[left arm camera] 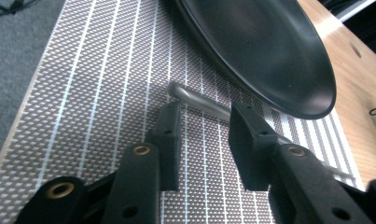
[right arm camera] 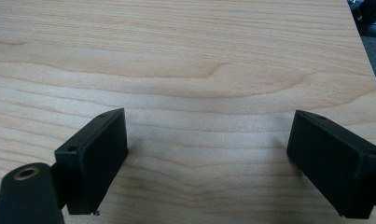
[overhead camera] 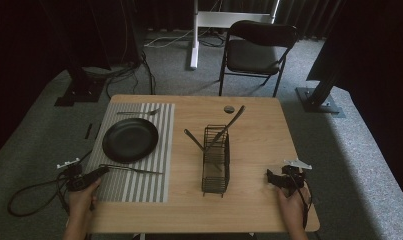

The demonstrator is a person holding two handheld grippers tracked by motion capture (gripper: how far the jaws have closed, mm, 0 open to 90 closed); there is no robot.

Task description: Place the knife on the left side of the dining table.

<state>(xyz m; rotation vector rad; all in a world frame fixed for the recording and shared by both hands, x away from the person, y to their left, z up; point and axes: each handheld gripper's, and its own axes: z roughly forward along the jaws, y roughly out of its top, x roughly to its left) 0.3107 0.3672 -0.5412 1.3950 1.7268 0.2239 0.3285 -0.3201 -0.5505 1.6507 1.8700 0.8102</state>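
1. My left gripper has its fingers slightly spread over the striped placemat, low against its weave. A metal utensil handle lies on the mat across the gap near the fingertips; the pads do not press on it. In the high view, this left gripper sits at the mat's near left edge.
2. The utensil runs along the mat just in front of the black plate, on the side nearest me. Its rounded handle end lies between my left fingers, and its other end points away from them toward the wire caddy. Which kind of utensil it is I cannot tell.
3. My right gripper has its fingers spread wide over bare wood, with nothing between them. In the high view, the right gripper rests on the worktop well to the right of the plate, beyond the caddy.
4. The plate sits on the mat's middle. Behind the plate, at the mat's far edge, lies another utensil.
5. The caddy stands upright right of the plate, with two utensils leaning out of it.
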